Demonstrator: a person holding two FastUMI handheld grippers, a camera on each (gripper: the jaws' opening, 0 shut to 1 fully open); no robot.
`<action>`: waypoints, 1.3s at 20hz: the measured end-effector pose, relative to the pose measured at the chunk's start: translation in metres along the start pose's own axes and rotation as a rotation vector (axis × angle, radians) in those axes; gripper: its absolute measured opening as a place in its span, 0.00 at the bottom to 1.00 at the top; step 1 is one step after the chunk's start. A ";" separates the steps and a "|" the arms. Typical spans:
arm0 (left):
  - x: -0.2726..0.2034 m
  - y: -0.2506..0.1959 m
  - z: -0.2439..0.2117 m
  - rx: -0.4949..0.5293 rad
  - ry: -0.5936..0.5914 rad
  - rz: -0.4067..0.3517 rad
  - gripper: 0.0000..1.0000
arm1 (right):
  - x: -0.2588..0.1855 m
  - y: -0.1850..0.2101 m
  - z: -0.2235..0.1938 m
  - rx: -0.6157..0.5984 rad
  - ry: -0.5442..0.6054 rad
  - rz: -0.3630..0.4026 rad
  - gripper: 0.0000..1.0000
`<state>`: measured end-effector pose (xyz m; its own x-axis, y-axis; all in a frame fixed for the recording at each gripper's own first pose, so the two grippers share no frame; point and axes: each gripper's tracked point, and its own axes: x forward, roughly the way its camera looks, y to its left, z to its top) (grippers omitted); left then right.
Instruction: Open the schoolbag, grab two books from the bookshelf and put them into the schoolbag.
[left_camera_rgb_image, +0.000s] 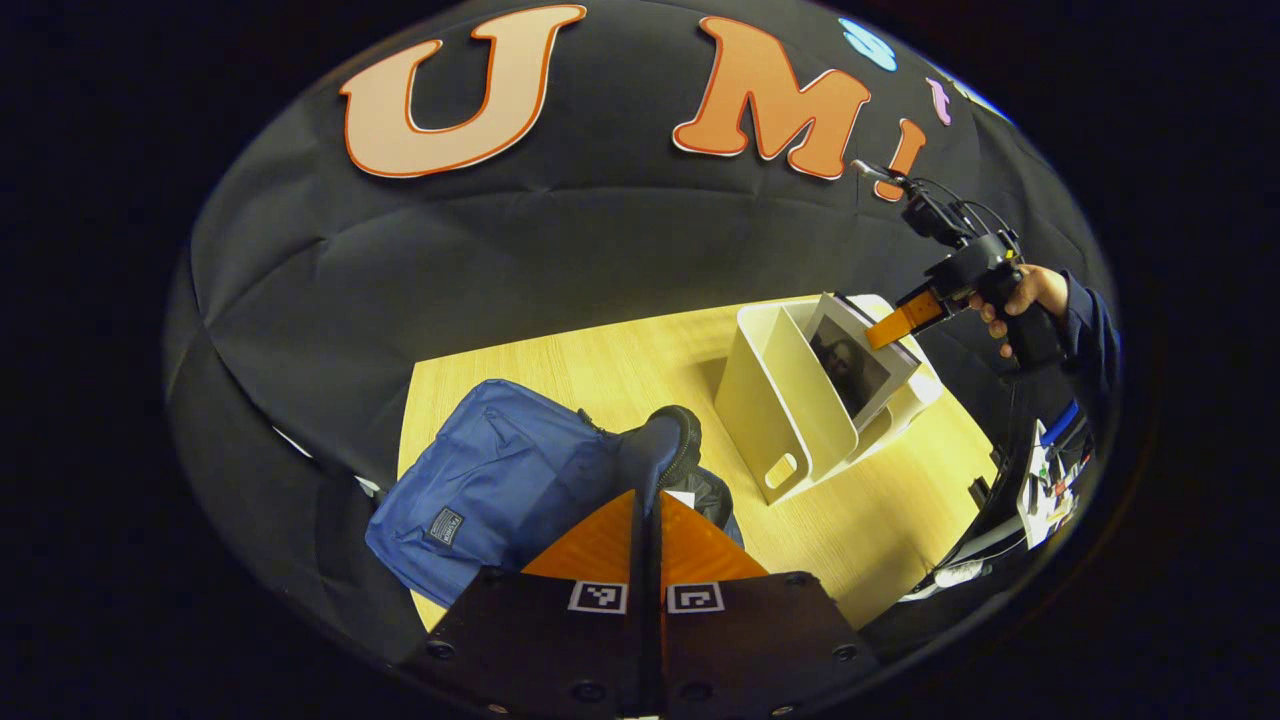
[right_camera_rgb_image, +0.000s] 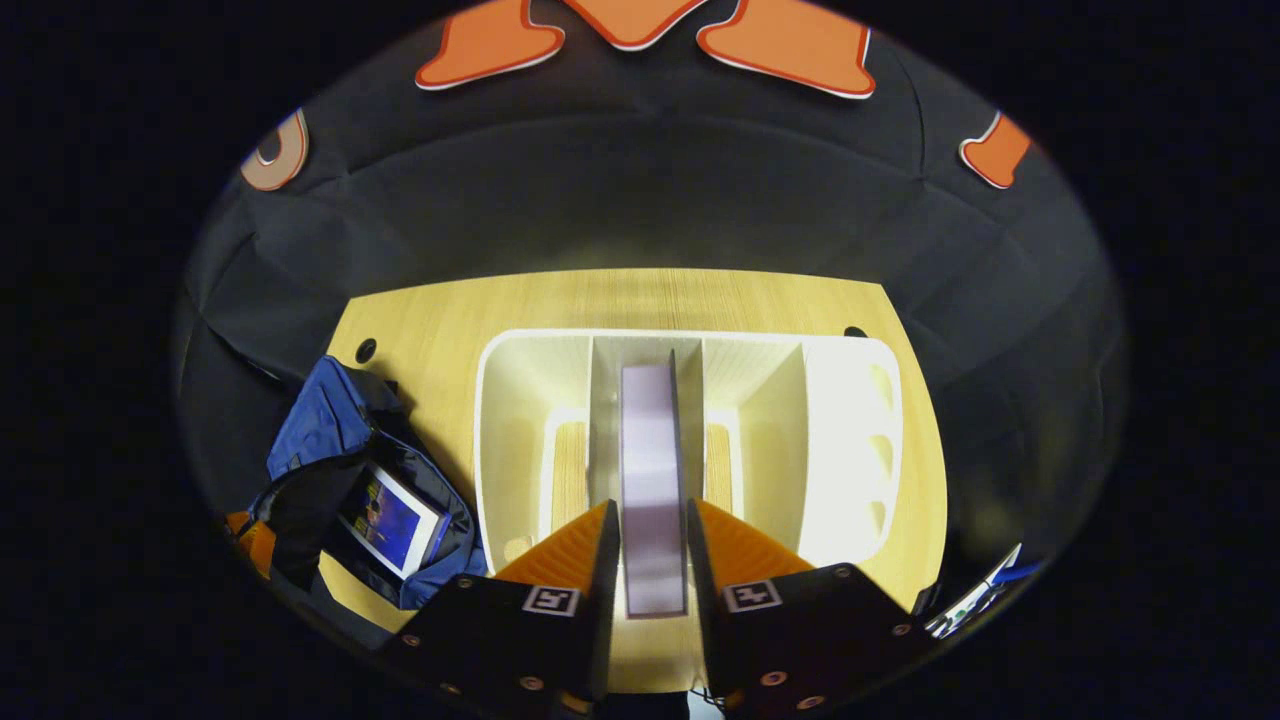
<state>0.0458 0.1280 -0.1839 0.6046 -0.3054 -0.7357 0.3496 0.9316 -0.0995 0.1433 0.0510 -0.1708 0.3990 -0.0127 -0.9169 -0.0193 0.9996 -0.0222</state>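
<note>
The blue schoolbag (left_camera_rgb_image: 480, 480) lies on the left of the wooden table, its mouth held up. My left gripper (left_camera_rgb_image: 648, 492) is shut on the bag's dark zipper flap (left_camera_rgb_image: 665, 440). In the right gripper view the schoolbag (right_camera_rgb_image: 320, 430) gapes open, and a book with a blue cover (right_camera_rgb_image: 388, 520) sits inside it. The white bookshelf (left_camera_rgb_image: 780, 400) stands to the right of the bag. My right gripper (right_camera_rgb_image: 652, 505) is shut on a second book (right_camera_rgb_image: 652, 450), which stands upright in a middle slot of the bookshelf (right_camera_rgb_image: 850, 440). The left gripper view shows that book (left_camera_rgb_image: 860, 365) tilted, with the right gripper (left_camera_rgb_image: 880, 335) on its top edge.
A hand and dark sleeve (left_camera_rgb_image: 1040, 300) hold the right gripper above the shelf. Cables and small items (left_camera_rgb_image: 1050, 480) hang off the table's right edge. Bare table top (left_camera_rgb_image: 600, 370) lies behind the bag and in front of the shelf. Black cloth walls the booth.
</note>
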 end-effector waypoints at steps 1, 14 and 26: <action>0.001 0.000 0.000 -0.001 -0.001 -0.001 0.01 | 0.003 0.002 0.001 0.002 0.004 0.006 0.28; 0.003 0.000 0.000 0.003 0.000 -0.017 0.00 | -0.083 -0.017 0.023 0.023 -0.098 0.078 0.25; 0.003 0.002 0.001 0.015 0.008 -0.008 0.00 | -0.182 -0.035 0.023 0.180 -0.267 0.273 0.24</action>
<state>0.0491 0.1286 -0.1860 0.5959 -0.3108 -0.7404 0.3646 0.9263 -0.0954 0.0921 0.0192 0.0061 0.6257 0.2368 -0.7432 -0.0064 0.9543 0.2987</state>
